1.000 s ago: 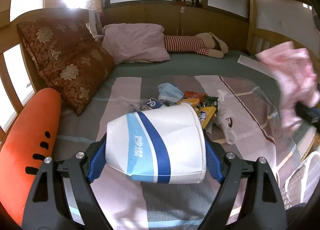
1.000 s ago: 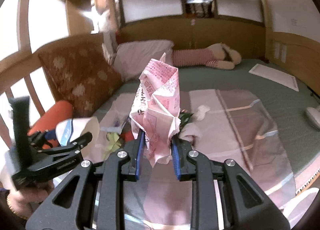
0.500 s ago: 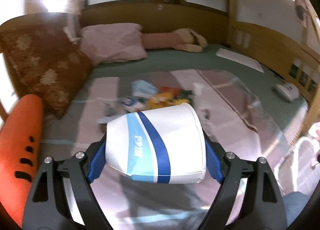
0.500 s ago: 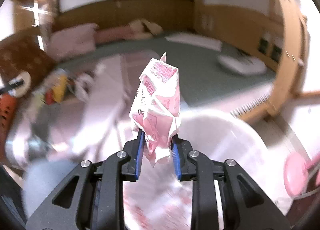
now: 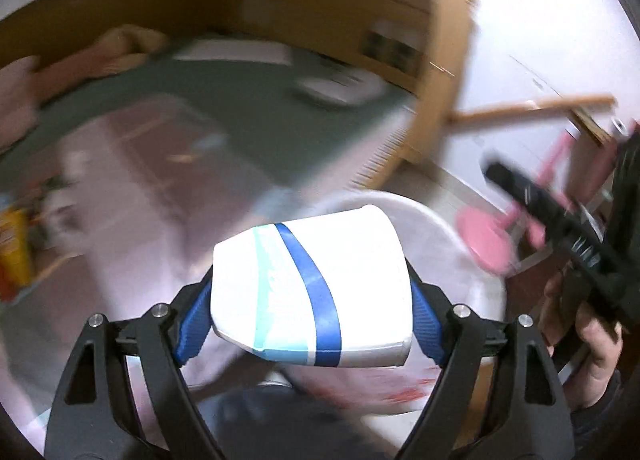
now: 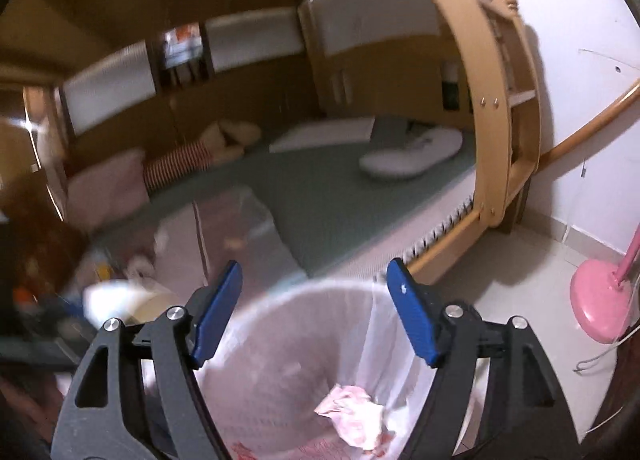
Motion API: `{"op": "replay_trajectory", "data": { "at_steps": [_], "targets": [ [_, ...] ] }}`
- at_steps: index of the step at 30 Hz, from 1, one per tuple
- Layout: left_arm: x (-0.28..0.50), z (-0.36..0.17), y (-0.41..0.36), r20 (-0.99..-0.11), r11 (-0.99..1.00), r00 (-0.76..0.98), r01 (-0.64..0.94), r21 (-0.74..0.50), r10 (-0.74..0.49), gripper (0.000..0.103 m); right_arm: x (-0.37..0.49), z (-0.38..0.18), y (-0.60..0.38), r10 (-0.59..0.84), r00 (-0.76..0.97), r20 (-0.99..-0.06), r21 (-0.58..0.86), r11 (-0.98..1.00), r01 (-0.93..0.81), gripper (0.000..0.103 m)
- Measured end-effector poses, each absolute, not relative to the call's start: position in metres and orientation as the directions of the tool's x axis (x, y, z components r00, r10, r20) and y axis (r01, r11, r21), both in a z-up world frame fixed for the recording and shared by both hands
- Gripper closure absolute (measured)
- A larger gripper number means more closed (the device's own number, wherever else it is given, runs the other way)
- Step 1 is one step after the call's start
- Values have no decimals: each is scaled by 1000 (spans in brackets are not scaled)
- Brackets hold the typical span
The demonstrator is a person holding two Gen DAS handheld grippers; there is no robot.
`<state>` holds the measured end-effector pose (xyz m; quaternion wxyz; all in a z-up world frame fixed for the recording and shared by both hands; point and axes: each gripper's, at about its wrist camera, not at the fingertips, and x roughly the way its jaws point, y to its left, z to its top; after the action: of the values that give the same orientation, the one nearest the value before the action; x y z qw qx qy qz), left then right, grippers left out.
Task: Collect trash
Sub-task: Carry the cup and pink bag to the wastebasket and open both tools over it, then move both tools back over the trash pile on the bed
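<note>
Tongs on the left [image 5: 310, 302] pinch a white paper cup [image 5: 320, 292] with blue and pale blue stripes, held on its side between the two blue pads [image 5: 194, 326]. Behind and below the cup lies the white rim of a bin [image 5: 440, 232], which stands on the floor just beside the foot edge of the bed [image 6: 320, 199]. That view is heavily blurred.

Right tongs [image 6: 314, 310] are spread wide with nothing between the blue pads [image 6: 412, 312], and they hang above the bin's open mouth [image 6: 304, 340]. The bin is lined with a thin white bag, and a crumpled pink wrapper [image 6: 354, 414] lies at the bottom inside it. In the right wrist view the cup [image 6: 120, 302] shows as a blur at the left, near the bin's rim.

On the bed, a small heap of wrappers [image 6: 116, 264] sits on the striped sheet toward the left edge; it is too blurred to tell apart. A striped soft toy [image 6: 200, 149] lies along the far edge beside a pink pillow [image 6: 108, 187]. A pink fan base [image 6: 600, 300] stands on the floor at the right.
</note>
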<state>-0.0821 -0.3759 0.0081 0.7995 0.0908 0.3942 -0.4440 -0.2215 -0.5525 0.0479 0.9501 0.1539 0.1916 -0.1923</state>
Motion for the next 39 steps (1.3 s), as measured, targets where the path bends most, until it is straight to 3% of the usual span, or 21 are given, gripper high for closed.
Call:
{"op": "replay_trajectory", "data": {
  "at_steps": [1, 4, 9, 12, 17, 22, 26, 29, 32, 36, 39],
  "targets": [
    [-87, 4, -393, -722, 563, 266, 802, -203, -639, 19, -221, 54, -552, -311, 858, -408, 223, 878, 424, 27],
    [-85, -6, -421, -755, 553, 244, 812, -184, -609, 4, -222, 64, -550, -304, 872, -384, 232, 882, 410, 24],
    [-48, 9, -369, -713, 641, 328, 735, -220, -620, 3, -199, 69, -530, -229, 891, -391, 231, 913, 336, 24],
    [-18, 19, -309, -686, 740, 455, 648, -182, -567, 3, -169, 64, -502, -145, 901, -410, 238, 936, 259, 24],
    [35, 31, -177, -652, 920, 670, 375, -116, -356, 3, -95, 61, -427, 24, 894, -448, 211, 974, 80, 24],
    [63, 33, -76, -621, 990, 773, 137, -33, -128, 3, -17, 68, -323, 193, 866, -462, 173, 977, -125, 24],
    [72, 16, -16, -622, 998, 781, 14, -61, -49, 3, 34, 64, -266, 243, 843, -480, 157, 969, -190, 24],
    [78, 5, 6, -677, 998, 736, -52, -34, 15, 3, 53, 40, -247, 215, 837, -503, 118, 977, -180, 24],
    [72, 9, 15, -663, 998, 748, -44, -38, 8, 3, 57, 15, -247, 220, 774, -593, 134, 975, -175, 24],
    [58, 13, 8, -634, 1000, 773, -20, -12, 8, 3, 43, 23, -246, 217, 813, -540, 102, 976, -193, 24],
    [64, 5, -3, -662, 1000, 749, -5, 15, 13, 3, 47, 19, -248, 225, 798, -560, 122, 974, -189, 24]
  ]
}}
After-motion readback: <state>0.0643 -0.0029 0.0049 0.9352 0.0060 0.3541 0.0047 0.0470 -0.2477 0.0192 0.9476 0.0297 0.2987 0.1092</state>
